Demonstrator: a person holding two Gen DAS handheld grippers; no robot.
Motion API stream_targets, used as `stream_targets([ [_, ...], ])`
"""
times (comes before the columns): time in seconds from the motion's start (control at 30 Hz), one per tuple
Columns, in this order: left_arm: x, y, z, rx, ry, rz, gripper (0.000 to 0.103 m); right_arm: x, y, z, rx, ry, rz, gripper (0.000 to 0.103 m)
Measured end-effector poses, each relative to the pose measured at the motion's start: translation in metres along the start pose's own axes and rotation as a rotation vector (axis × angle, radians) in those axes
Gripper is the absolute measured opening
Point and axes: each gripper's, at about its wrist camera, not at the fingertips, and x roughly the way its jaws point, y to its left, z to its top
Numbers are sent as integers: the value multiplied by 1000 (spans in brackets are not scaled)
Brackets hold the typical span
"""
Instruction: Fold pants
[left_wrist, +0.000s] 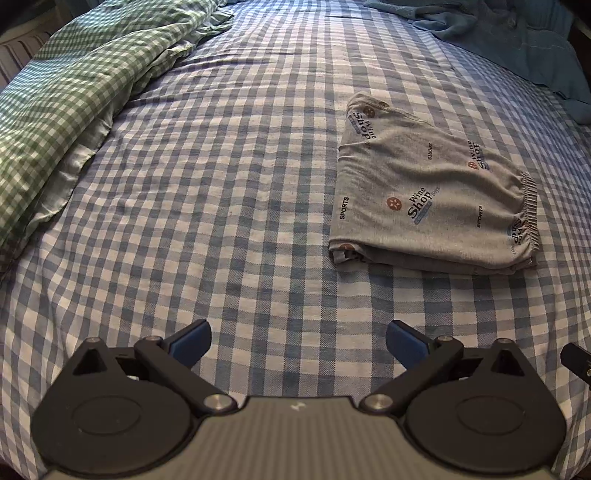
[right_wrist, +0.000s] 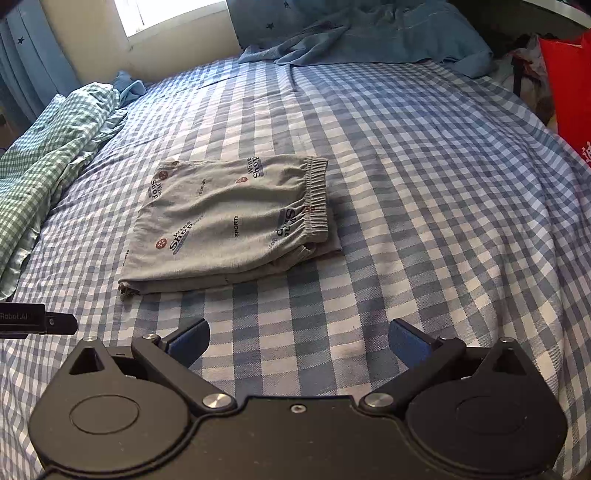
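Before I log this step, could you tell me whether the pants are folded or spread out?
Folded: the pants lie as a compact stacked rectangle, layers showing.

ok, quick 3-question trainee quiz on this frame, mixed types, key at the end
1. True or false: the grey pants lie folded flat on the blue checked sheet, and neither hand-held gripper touches them.
2. Multiple choice: the elastic waistband in the right wrist view is at the bundle's A) right end B) left end C) hidden underneath.
3. Fill in: the left hand-held gripper and right hand-held gripper both have their jaws ____.

Key: 1 true; 2 A; 3 open. The pants sit ahead of both grippers, with bare sheet between them and the fingertips.
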Motion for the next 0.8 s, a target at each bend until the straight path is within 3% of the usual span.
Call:
stream_targets([
  [0.33,1,-13,-16,-124,119,8,103,26,-57,10,5,174,152,102],
  [0.6,0,-21,11,-125,-53,-75,103,57,-87,31,-75,88,297,102],
  [0.8,45,-29,55,-117,-133,-87,103,105,-96,101,-134,47,485,102],
])
